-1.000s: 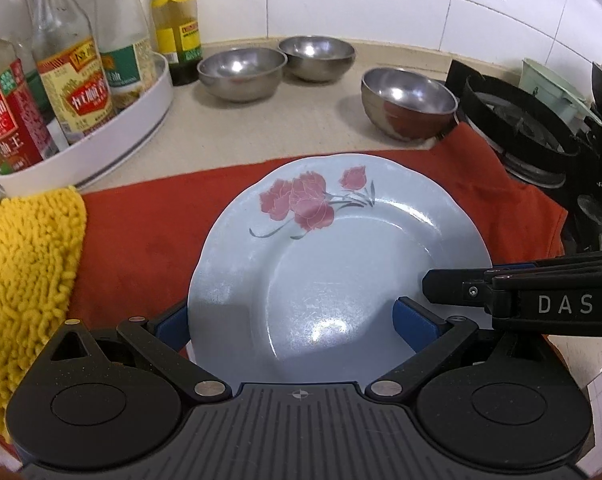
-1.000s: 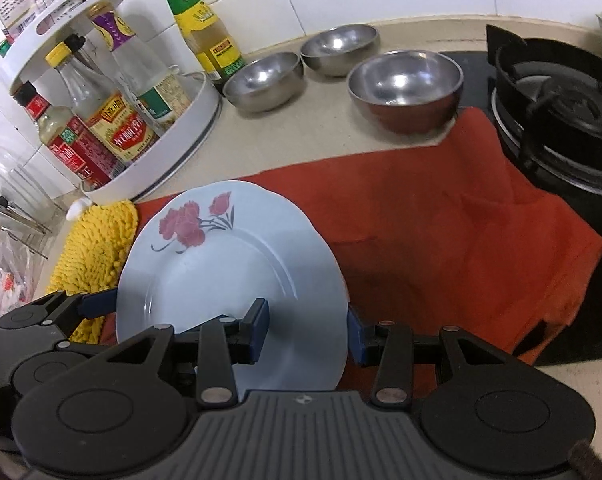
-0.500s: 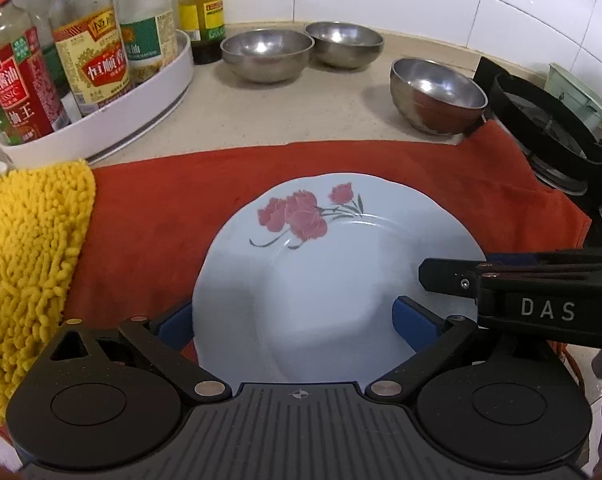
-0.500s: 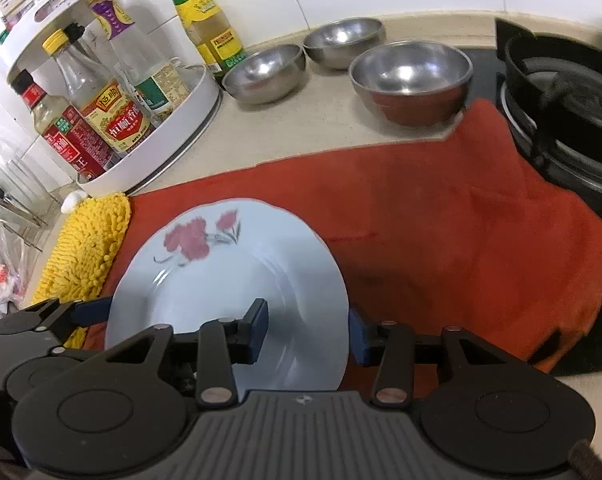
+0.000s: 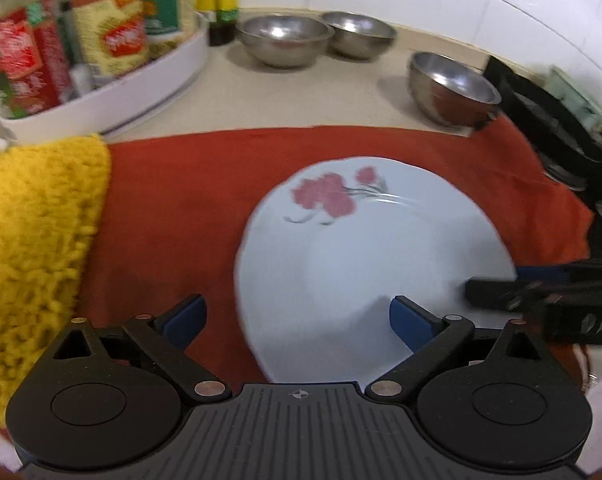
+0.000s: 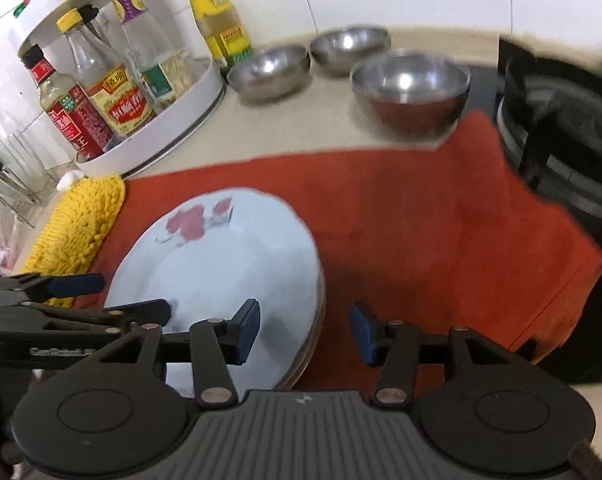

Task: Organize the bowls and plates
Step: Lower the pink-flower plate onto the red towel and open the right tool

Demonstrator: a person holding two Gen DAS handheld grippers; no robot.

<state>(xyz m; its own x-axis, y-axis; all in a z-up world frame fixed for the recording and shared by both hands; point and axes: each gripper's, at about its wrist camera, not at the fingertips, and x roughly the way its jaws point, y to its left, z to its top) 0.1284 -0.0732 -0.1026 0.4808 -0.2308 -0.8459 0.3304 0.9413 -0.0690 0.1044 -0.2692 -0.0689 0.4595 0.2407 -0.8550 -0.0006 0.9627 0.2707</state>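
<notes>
Both grippers now spread open, plate (image 5: 373,264) released (red cloth (image 5: 189,216))

- The wide red cloth (image 6: 441,220) lies bare to the right of the pale blue flowered plate (image 6: 221,264), giving open room there.
- The black gas stove burner (image 6: 569,136) closes off the right edge.
- Three round steel bowls (image 6: 411,88) stand at the back; the nearest touches the cloth's far edge.
- The white round tray of sauce bottles (image 5: 113,92) blocks the back left.
- The shaggy yellow mat (image 5: 33,240) fills the left side.
- Bare beige counter (image 5: 293,96) runs between tray and bowls.
</notes>
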